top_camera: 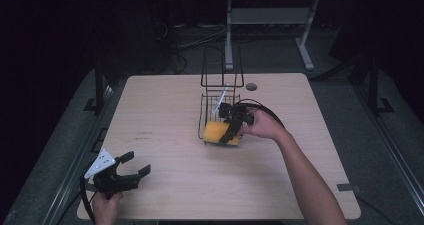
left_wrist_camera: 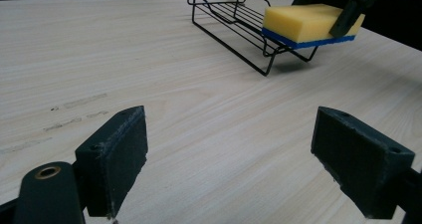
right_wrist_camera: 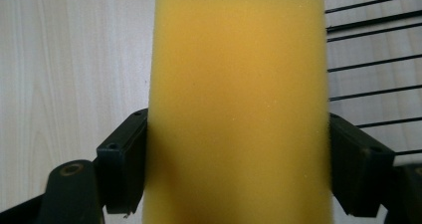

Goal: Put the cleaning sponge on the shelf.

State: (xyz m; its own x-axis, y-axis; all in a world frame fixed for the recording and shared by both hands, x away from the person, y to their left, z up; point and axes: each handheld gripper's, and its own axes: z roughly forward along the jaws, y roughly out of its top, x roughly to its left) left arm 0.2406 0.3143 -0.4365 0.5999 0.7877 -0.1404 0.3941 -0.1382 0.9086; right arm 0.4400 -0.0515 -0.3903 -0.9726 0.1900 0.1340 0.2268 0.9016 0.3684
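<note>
Dim room, pale wood worktop (top_camera: 165,150) | we see a black wire rack (top_camera: 221,92) near its middle | our right gripper (top_camera: 231,130) is clamped on a yellow sponge (top_camera: 216,132), its 2 jaws pressing the long sides, sponge at the rack's near end | our left gripper (top_camera: 134,166) hangs spread and empty at the near-left corner

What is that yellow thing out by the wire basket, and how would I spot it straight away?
Look to the middle of the pale wooden table, where a black wire rack stands. At the rack's near end, the right gripper is shut on a sponge, held over the rack's front edge. It is a soft yellow block with a thin blue layer underneath, the one bright thing there.
</note>
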